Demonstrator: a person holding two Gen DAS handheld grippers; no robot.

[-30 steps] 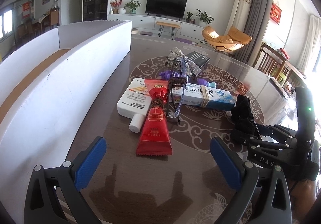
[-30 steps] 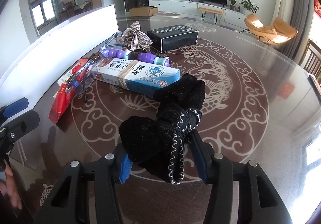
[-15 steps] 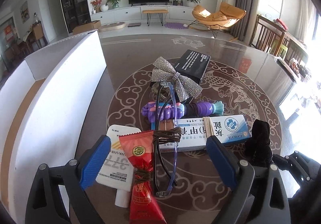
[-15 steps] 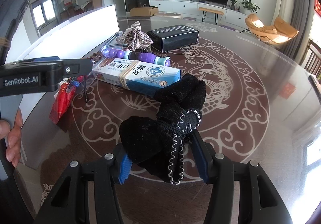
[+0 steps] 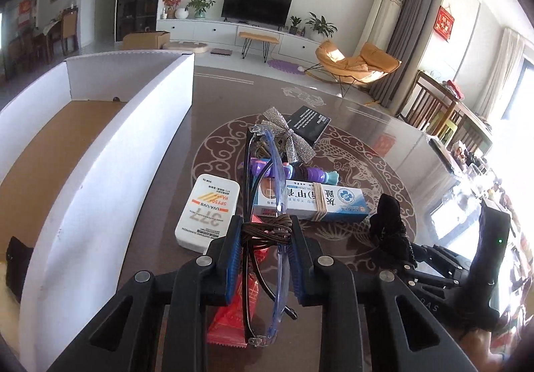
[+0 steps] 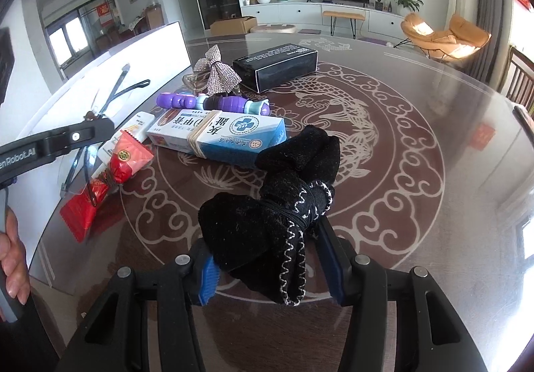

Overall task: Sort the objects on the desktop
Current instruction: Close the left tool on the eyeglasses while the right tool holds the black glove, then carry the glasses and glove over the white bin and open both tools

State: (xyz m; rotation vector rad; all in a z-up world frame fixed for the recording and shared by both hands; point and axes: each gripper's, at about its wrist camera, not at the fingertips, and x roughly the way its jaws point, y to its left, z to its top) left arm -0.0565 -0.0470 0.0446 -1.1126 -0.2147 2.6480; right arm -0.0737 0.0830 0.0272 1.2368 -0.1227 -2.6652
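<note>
Now that the left gripper (image 5: 265,250), wide open a second ago, clamps the bound glasses (image 5: 265,232) and lifts them, while the right gripper (image 6: 270,275) keeps squeezing the black cloth bundle (image 6: 277,205), both await sorting into the white box (image 5: 100,145).

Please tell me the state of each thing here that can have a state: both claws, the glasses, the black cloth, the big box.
Left claw: shut on the glasses.
Glasses: folded, tied with brown cord, lifted off the table.
Right claw: closing, pads pressing the black cloth bundle.
Black cloth bundle: tied with thread, held.
White box: open on top.
Black carton: closed, lying flat.
</note>
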